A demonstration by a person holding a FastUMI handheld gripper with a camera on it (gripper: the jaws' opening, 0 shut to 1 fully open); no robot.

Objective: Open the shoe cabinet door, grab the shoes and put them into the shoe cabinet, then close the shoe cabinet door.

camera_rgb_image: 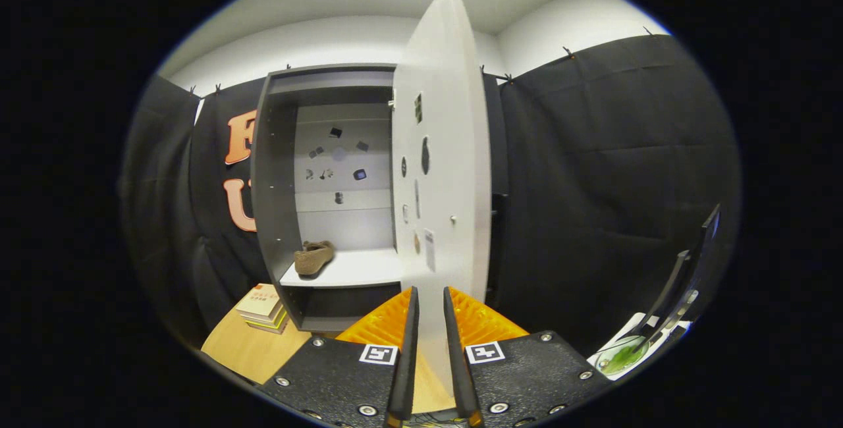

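The grey shoe cabinet [273,171] stands ahead with its white door [441,151] swung open, edge toward me. On the white shelf [362,270] inside lies a brown shoe [313,257], near the left wall. My gripper [429,293] holds the door's lower edge: the panel runs down between the two fingers [409,336], and both press on its faces. Small stickers dot the cabinet's back wall and the inner face of the door.
A stack of books [263,306] lies on the wooden tabletop [247,349] left of the cabinet's base. At the lower right stand a dark tilted stand [685,283] and a glass dish with something green [619,355]. Black cloth walls close in both sides.
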